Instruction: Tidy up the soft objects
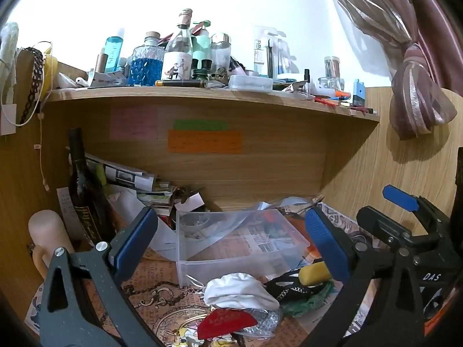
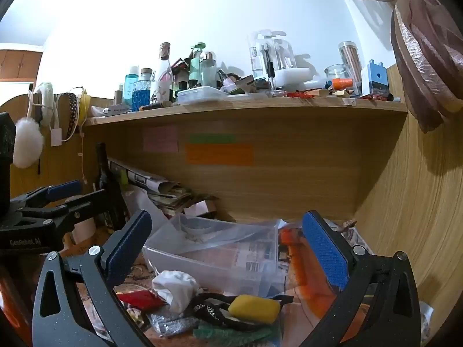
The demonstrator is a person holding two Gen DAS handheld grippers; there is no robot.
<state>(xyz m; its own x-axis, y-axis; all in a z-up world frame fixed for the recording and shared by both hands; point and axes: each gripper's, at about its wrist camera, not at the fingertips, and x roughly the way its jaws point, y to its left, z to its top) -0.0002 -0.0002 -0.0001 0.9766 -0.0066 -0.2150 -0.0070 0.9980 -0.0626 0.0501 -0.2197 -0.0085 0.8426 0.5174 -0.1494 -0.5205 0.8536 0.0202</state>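
Observation:
A pile of soft objects lies on the desk in front of a clear plastic box (image 1: 231, 248) (image 2: 220, 248). It holds a white cloth (image 1: 240, 289) (image 2: 176, 287), a yellow sponge (image 1: 314, 271) (image 2: 254, 308), a black patterned band (image 1: 292, 287) (image 2: 211, 308), a green mesh piece (image 1: 306, 300) (image 2: 231, 334), a red pouch (image 1: 225, 322) (image 2: 139, 299) and a silver mesh piece (image 1: 260, 322) (image 2: 170, 325). My left gripper (image 1: 231, 245) is open and empty above the pile. My right gripper (image 2: 228, 248) is open and empty above the pile, to the right of the left one.
A dark bottle (image 1: 84, 190) (image 2: 108, 182) and stacked papers (image 1: 136, 179) stand at the back left. A cluttered shelf (image 1: 202, 94) (image 2: 246, 107) runs overhead. A wooden side wall (image 2: 419, 202) stands at the right. A knotted curtain (image 1: 416, 92) hangs at the upper right.

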